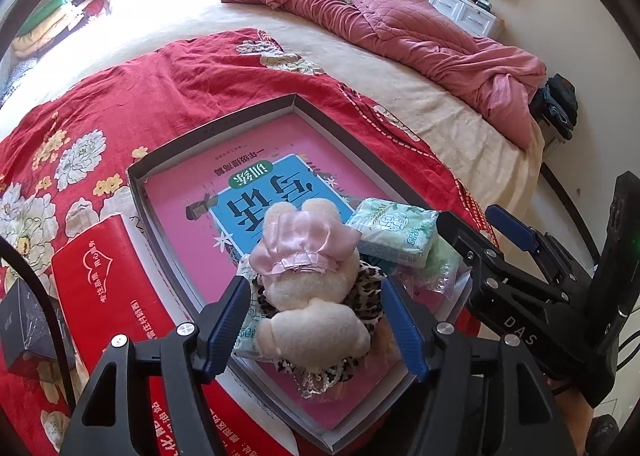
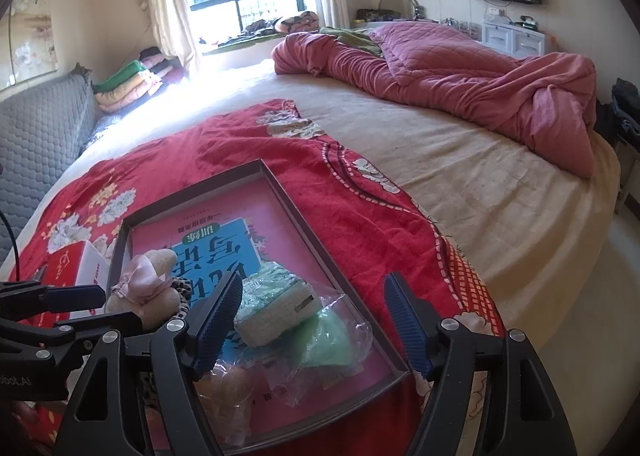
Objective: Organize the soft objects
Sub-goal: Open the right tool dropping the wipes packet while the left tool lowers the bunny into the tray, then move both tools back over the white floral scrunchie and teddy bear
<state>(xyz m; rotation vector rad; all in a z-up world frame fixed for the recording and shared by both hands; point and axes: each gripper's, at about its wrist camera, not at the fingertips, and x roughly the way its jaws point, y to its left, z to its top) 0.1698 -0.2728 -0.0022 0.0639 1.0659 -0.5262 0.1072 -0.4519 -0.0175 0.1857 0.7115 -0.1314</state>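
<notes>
Fuzzy plush toy (image 1: 310, 296) (frilly pink dress) in tray (image 1: 168, 154).

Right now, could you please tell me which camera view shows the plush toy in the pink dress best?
The left wrist view: the plush toy lies whole and centred in the tray. The right wrist view catches it only at the left edge, partly hidden behind the left gripper.

Support: a wide bed (image 2: 460, 176) under a cream sheet.
Near end: a red floral blanket (image 2: 248, 152) spread flat.
On the blanket: a shallow grey box tray (image 1: 216, 132), a red tissue box (image 1: 104, 264) just beside its left wall.
Far side: a crumpled pink quilt (image 2: 460, 72) heaped on the sheet.
</notes>
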